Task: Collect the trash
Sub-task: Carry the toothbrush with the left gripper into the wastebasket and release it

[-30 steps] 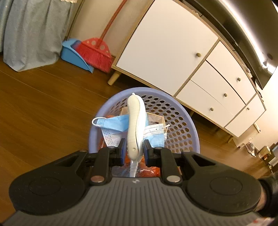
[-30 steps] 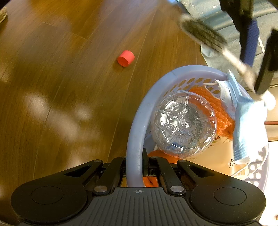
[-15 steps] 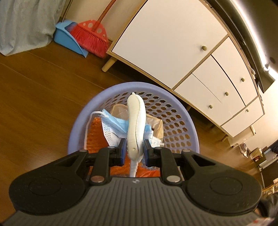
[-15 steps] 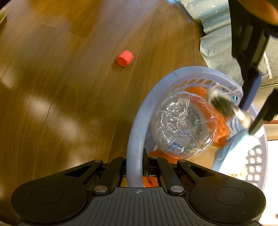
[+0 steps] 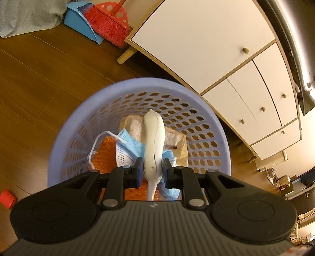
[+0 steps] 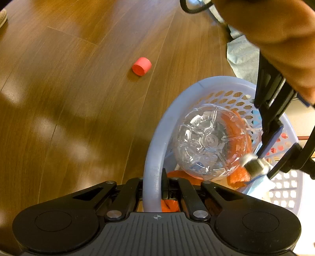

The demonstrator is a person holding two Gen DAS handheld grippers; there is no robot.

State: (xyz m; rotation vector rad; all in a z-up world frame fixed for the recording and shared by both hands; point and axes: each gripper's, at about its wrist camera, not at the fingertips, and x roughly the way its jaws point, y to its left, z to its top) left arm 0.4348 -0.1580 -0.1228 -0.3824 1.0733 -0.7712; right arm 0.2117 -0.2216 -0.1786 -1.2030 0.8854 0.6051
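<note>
My left gripper (image 5: 151, 171) is shut on the white handle of a brush (image 5: 153, 137), held low over the lavender basket (image 5: 137, 82). A blue face mask (image 5: 128, 143) hangs against the handle, down inside the basket. Under them lie orange bubble wrap (image 5: 104, 151) and a brown paper bag (image 5: 177, 141). My right gripper (image 6: 152, 183) is shut on the basket rim (image 6: 153, 157). A clear plastic bottle (image 6: 208, 145) lies bottom-up in the basket. The brush's dark head (image 6: 252, 165) and the left gripper (image 6: 275, 157) reach in from the right. A red cap (image 6: 141, 66) lies on the floor.
A white cabinet (image 5: 196, 49) on wooden legs stands just behind the basket. A red broom (image 5: 108, 21) and a blue dustpan (image 5: 78, 15) lean beside it. Grey cloth (image 6: 242, 57) lies on the wood floor. A small red object (image 5: 6, 198) sits at the left edge. A person's arm (image 6: 275, 39) is overhead.
My left gripper has come down with the brush and the mask, from above the basket to inside its rim. The right gripper has kept its hold on the rim.
</note>
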